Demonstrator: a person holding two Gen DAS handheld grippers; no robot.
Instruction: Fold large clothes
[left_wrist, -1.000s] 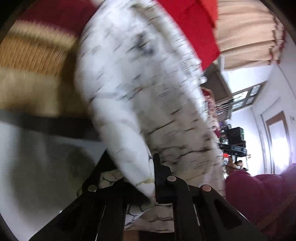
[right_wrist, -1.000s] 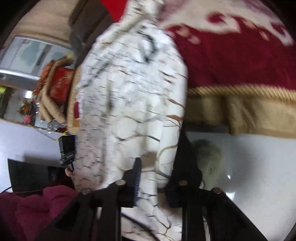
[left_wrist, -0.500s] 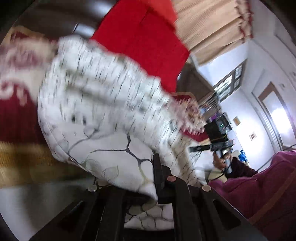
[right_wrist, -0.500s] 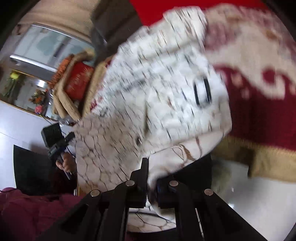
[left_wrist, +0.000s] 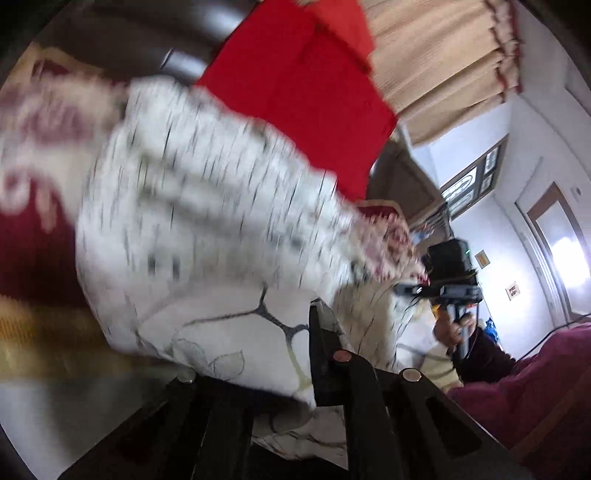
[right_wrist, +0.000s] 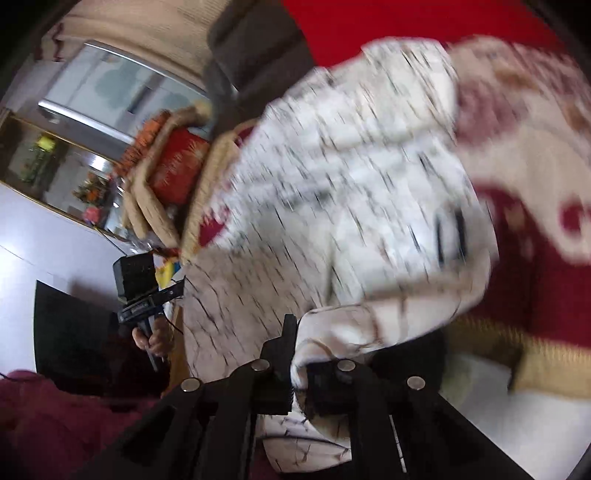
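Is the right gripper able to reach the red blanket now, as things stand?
Probably not directly. The right gripper is shut on the white patterned garment, whose bulk hangs between it and the red blanket; it would have to release or move the garment first.

Ahead of your left gripper (left_wrist: 310, 373) the white patterned garment (left_wrist: 207, 229) fills nearly the whole path, with the red blanket (left_wrist: 33, 251) right behind it. To its right the room opens, though your right gripper (left_wrist: 448, 291) hangs there. The garment also blocks that gripper's forward way.
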